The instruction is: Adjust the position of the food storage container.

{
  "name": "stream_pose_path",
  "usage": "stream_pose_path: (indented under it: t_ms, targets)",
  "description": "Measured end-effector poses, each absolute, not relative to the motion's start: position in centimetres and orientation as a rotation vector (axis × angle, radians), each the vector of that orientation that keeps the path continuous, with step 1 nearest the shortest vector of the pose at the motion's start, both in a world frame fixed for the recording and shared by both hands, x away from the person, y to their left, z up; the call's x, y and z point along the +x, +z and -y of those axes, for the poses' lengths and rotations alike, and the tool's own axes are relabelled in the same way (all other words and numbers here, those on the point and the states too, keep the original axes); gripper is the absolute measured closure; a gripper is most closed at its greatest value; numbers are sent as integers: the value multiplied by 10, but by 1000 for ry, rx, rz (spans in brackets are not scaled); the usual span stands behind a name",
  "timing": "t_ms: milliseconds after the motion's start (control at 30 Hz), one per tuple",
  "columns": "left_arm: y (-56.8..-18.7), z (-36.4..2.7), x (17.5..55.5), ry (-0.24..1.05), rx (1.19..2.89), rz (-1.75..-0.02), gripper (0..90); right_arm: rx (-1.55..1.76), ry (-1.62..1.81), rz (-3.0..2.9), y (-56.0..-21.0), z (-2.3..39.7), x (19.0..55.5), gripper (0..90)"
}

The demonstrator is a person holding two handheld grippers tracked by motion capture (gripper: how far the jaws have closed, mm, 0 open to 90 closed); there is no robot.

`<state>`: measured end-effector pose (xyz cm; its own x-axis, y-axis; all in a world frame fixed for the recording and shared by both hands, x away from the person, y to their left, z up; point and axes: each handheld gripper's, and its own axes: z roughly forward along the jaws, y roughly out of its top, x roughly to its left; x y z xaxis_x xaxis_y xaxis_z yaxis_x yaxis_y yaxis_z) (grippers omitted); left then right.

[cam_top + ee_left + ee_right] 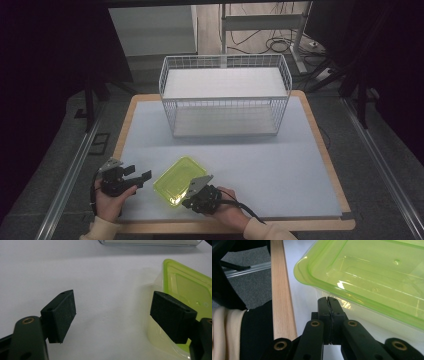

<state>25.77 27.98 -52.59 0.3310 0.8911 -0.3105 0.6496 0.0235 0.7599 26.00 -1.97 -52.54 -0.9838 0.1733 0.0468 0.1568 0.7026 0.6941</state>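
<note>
A lime-green clear plastic container (176, 181) with its lid on sits near the table's front edge, between my two grippers. My left gripper (140, 173) hovers just left of it, jaws wide open and empty. In the left gripper view (113, 307) the container (186, 287) lies beside and behind the right-hand pad (171, 316). My right gripper (185, 201) is at the container's near right corner. In the right gripper view (328, 300) its jaws are shut with nothing between them, the tips right under the container's (367, 272) rim.
A white wire basket (225, 95) stands at the back middle of the table (280, 165), with its base edge (150, 242) in the left gripper view. The table's wooden front edge (279, 290) runs close by the right gripper, and a cream sleeve (225, 332) shows beyond it.
</note>
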Motion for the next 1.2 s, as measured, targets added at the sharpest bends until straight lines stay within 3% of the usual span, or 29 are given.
stream_pose_path:
  t_ms: [667,867,1200]
  targets:
    - [-518,-284,256,336,1677,-1382,202,373,1200,-2840,-530,-18,278,900]
    - [-517,-283,255,331,1675,-1382,209,369,1213,-2822,-516,5,270,900]
    - [-510,-281,251,332,1665,-1380,293,563,1258,-2689,-494,107,272,900]
